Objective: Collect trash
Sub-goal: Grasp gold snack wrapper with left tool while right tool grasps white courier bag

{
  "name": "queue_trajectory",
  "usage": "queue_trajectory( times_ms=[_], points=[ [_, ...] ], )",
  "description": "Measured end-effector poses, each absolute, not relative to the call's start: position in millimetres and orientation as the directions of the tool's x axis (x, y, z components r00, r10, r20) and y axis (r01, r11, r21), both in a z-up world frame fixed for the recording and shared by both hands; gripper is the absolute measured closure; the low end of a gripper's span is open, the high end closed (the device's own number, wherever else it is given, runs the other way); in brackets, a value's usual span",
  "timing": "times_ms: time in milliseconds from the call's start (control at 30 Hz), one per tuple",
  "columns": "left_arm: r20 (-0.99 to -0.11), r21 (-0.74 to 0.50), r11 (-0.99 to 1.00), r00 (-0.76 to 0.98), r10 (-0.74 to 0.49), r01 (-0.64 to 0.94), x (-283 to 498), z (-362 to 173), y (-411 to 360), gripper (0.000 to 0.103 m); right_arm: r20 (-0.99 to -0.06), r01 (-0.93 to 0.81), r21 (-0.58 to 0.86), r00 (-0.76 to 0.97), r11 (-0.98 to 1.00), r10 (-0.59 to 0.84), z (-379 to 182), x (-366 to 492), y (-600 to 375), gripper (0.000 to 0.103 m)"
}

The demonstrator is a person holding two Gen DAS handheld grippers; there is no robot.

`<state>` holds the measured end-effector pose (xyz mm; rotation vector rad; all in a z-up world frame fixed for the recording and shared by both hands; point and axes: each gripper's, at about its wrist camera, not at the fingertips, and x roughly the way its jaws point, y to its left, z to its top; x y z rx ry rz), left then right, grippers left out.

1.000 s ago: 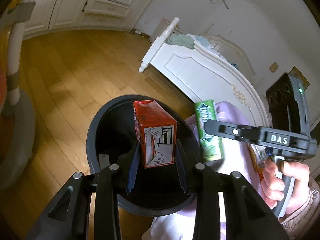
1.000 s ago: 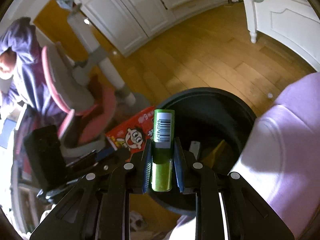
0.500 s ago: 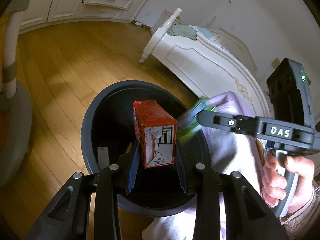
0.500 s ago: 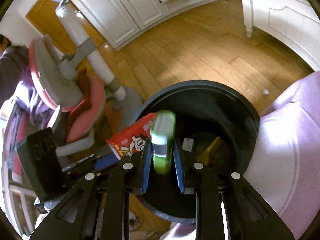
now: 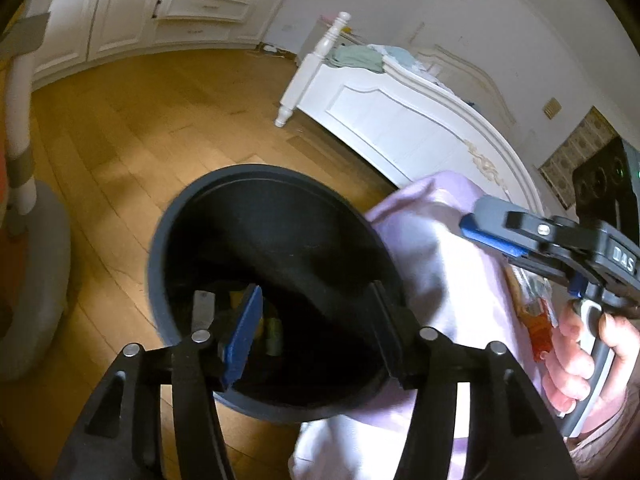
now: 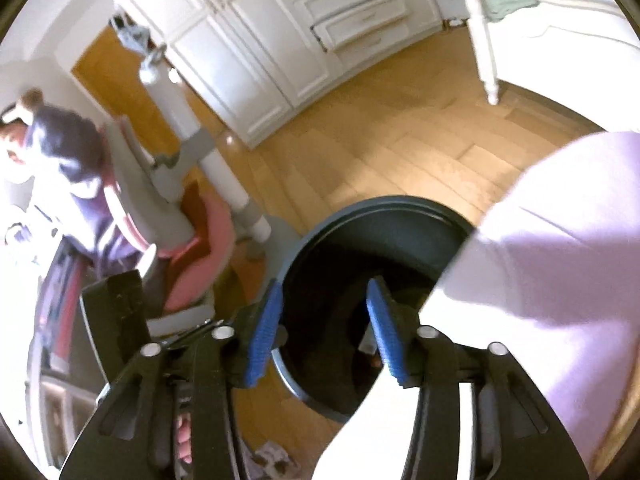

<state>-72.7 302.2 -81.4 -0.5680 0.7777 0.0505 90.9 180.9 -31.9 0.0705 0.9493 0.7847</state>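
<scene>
A dark round trash bin (image 5: pixel 192 208) stands on the wood floor and also shows in the right wrist view (image 6: pixel 384 204). My left gripper (image 5: pixel 316 320) hangs over its mouth, open and empty. My right gripper (image 6: pixel 326 320) is also open and empty over the bin, and it shows from the side in the left wrist view (image 5: pixel 496 236). Dim trash, with something yellow and pale green (image 5: pixel 274 328), lies at the bin's bottom. The red carton and the green packet are not in either gripper.
A person's lilac-clad leg (image 5: pixel 432 248) presses against the bin's right side. A white bed (image 5: pixel 400 120) stands behind. A pink and grey chair (image 6: pixel 188 240) and a seated person (image 6: pixel 60 160) are to the left. White cabinets (image 6: pixel 280 40) line the far wall.
Both grippers opened over the bin. The red carton left my left gripper and the green packet left my right gripper; both are gone from the jaws.
</scene>
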Motion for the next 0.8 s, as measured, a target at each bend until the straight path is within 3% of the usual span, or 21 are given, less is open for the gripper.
queue_trajectory(
  times_ms=[33, 133, 267, 367, 467, 800],
  points=[
    [-0.672, -0.464, 0.853, 0.722, -0.164, -0.238, -71.2, -78.4, 297.9, 0.038, -0.683, -0.561, 0.386, 0.36, 0.733, 0.635, -26.3, 86.6, 164.1, 0.041],
    [-0.659, -0.449, 0.875, 0.728, -0.189, -0.179, -61.7, -63.1, 271.8, 0.038, -0.648, -0.537, 0.398, 0.409, 0.744, 0.642, -15.7, 77.9, 126.7, 0.041],
    [-0.645, -0.431, 0.898, 0.725, -0.241, -0.085, -45.4, -43.6, 229.5, 0.037, -0.595, -0.493, 0.401, 0.5, 0.772, 0.629, 1.6, 64.3, 64.5, 0.032],
    [-0.636, -0.411, 0.912, 0.716, -0.286, 0.0, -32.0, -29.5, 188.2, 0.024, -0.565, -0.455, 0.38, 0.575, 0.805, 0.591, 11.4, 50.5, 11.4, 0.028],
    [-0.638, -0.401, 0.914, 0.698, -0.325, 0.06, -19.3, -26.1, 156.1, 0.023, -0.544, -0.395, 0.348, 0.653, 0.85, 0.527, 15.2, 34.9, -45.1, 0.024],
    [-0.71, -0.332, 0.932, 0.613, -0.347, 0.142, 40.2, -42.6, 77.8, 0.023, -0.629, -0.245, 0.223, 0.704, 0.944, 0.331, -10.8, 10.0, -173.2, 0.007]
  ],
)
